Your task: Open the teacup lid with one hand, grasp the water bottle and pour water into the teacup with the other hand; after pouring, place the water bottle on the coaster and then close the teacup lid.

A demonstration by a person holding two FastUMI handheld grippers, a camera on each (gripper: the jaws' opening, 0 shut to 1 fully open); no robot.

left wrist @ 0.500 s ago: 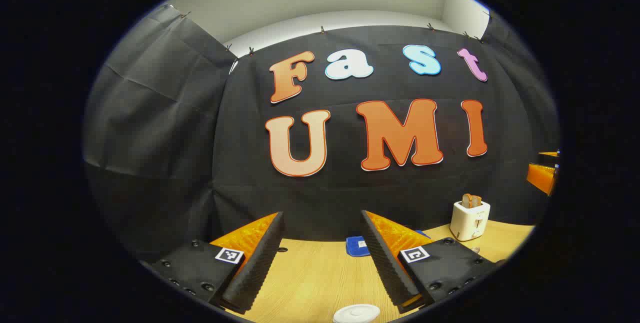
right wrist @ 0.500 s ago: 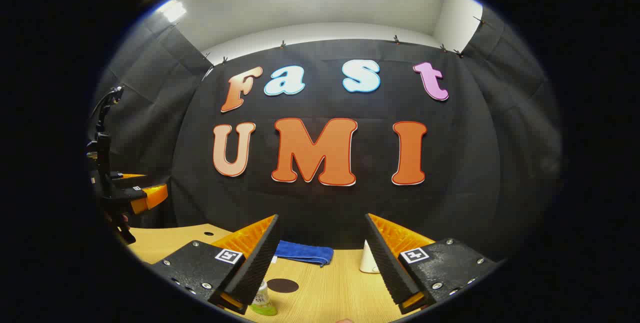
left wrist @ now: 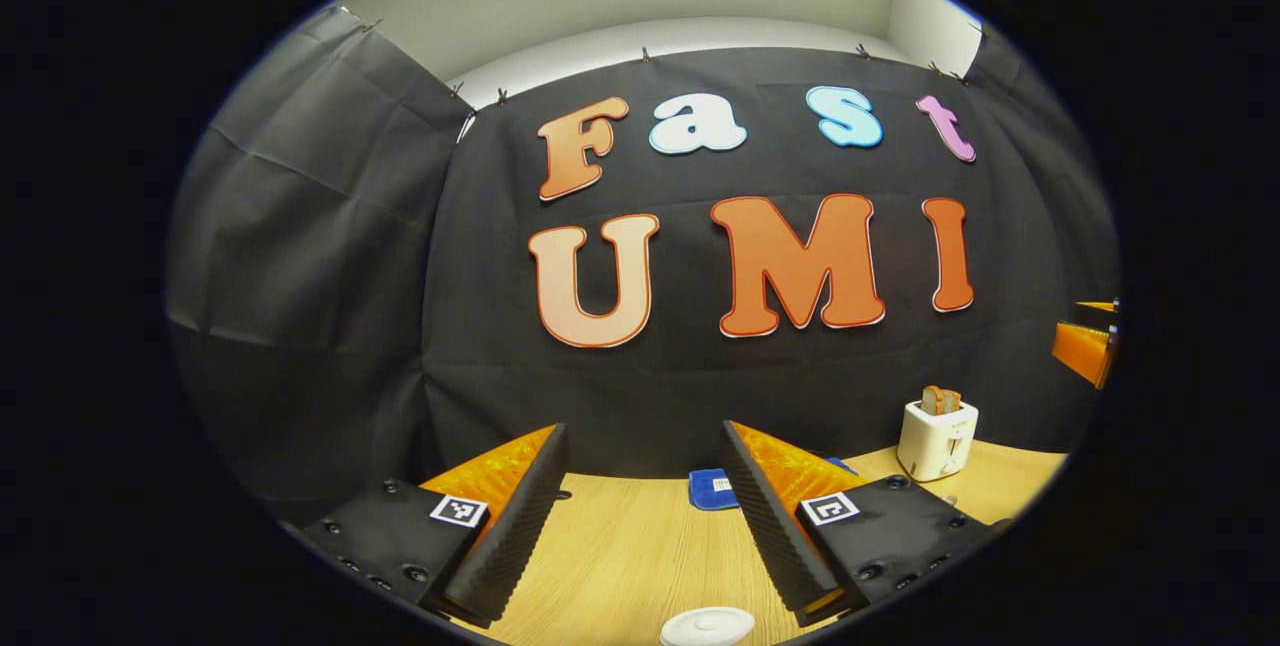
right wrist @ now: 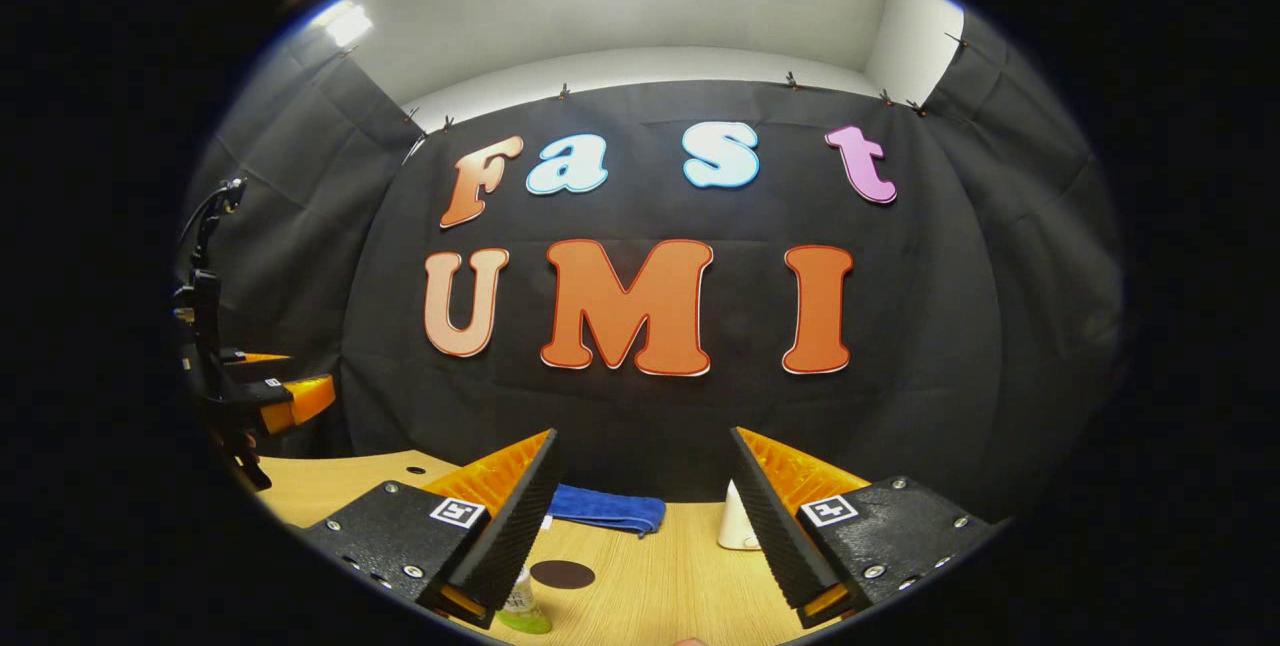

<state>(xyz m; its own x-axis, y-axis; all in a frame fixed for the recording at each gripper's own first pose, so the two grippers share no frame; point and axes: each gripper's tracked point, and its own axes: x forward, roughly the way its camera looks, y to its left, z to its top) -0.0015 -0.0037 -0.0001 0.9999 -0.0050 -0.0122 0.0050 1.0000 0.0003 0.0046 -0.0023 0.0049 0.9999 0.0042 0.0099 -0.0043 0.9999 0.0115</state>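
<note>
Opening stage of the task, judged from the layout: both claws hover above the counter [left wrist: 620,556] with nothing gripped, and neither lid nor bottle is yet touched.

Left gripper view: the left claw [left wrist: 640,516] stands wide, its ribbed pads well apart and empty. The white teacup lid [left wrist: 706,626] lies at the lower edge, just below and between the fingertips, apparently still seated on the cup, though the cup body is out of sight. Farther back on the counter are a blue cloth [left wrist: 710,489] and a white toaster [left wrist: 937,436] holding a slice of bread.

Right gripper view: the right claw [right wrist: 645,521] is likewise wide and empty. The water bottle [right wrist: 520,608], showing a pale neck above a green label, stands at the lower edge, partly behind the claw's left finger. The dark round coaster [right wrist: 562,574] lies just beside it on the counter. A white cone-shaped object [right wrist: 738,524], not identifiable, stands near the right finger.

Next move, as a judgement: the left claw must drop onto the lid and close across its knob or rim; the right claw must shift left and down to bracket the bottle.

Compared with half a second earlier, the scene has slid only slightly: the lid sits a little farther left, and the bottle and coaster a little higher.
</note>
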